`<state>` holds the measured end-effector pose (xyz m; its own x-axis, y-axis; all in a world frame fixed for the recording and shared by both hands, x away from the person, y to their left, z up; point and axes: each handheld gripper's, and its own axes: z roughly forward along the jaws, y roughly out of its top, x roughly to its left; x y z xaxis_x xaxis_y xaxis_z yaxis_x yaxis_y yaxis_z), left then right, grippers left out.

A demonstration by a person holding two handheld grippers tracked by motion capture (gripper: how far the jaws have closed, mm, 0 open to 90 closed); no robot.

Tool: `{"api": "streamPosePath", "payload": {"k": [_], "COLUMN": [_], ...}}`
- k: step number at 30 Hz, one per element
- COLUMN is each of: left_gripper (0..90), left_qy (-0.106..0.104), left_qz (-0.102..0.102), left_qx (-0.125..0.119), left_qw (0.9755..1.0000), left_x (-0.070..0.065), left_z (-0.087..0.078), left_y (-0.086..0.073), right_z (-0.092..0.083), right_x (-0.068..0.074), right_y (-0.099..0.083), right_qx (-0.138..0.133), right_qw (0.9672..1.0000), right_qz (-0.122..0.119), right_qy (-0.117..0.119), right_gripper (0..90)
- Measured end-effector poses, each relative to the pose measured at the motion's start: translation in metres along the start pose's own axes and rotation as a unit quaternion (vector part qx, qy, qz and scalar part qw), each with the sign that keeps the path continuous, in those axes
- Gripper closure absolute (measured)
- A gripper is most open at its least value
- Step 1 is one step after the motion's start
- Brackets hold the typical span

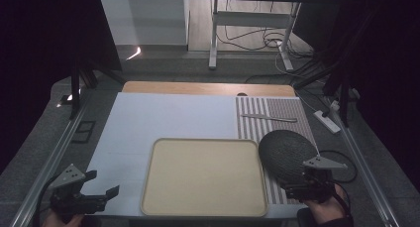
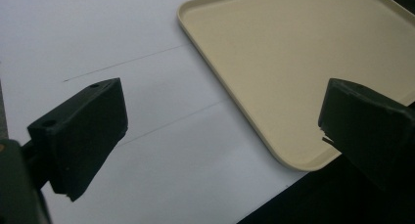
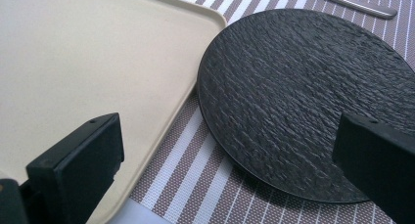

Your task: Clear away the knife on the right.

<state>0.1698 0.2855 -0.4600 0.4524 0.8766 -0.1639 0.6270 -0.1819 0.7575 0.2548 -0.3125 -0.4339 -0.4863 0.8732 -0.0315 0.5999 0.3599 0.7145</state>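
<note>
A dark, rough-textured plate (image 3: pixel 303 97) is seen lying flat on a striped placemat (image 3: pixel 195 170) at the right of the table (image 1: pixel 148 123), its left rim just beside the right edge of a cream tray (image 1: pixel 204 176). The right gripper (image 1: pixel 306 183) is held at the plate's near edge, its jaws spread wide and closed on nothing; in the right gripper view one jaw stands over the tray's side and the other over the plate's near right rim. The left gripper (image 1: pixel 101 185) is held low at the table's near left corner, its jaws likewise apart and empty, beside the tray's near left corner. A slim metal utensil (image 1: pixel 270 118) is laid across the far end of the placemat, well apart from the plate.

The plate is judged to be stiff, fairly heavy for its thickness and breakable if dropped. Its slate-like surface should give the jaws some bite, though the rim looks thin and shallow. The best hold is thought to be on the near rim, pinched top and bottom, with the far side tipped up as little as possible.
</note>
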Motion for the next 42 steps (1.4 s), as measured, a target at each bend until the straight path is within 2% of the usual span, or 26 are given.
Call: {"api": "streamPosePath", "payload": {"k": [11, 42], "left_gripper": [3.9, 3.9], "left_qy": [0.002, 0.002], "left_qz": [0.003, 0.002], "left_qx": [0.003, 0.004], "left_qw": [1.0000, 1.0000], "left_x": [-0.001, -0.001], "left_z": [0.001, 0.001], "left_y": [0.000, 0.001], "right_z": [0.002, 0.033], "right_x": [0.000, -0.008], "right_y": [0.004, 0.018], "right_qx": [-0.011, 0.020], "right_qw": [0.9999, 0.9994], "right_qz": [-0.006, -0.021], "right_qy": [-0.003, 0.021], "right_gripper": [0.0, 0.0]}}
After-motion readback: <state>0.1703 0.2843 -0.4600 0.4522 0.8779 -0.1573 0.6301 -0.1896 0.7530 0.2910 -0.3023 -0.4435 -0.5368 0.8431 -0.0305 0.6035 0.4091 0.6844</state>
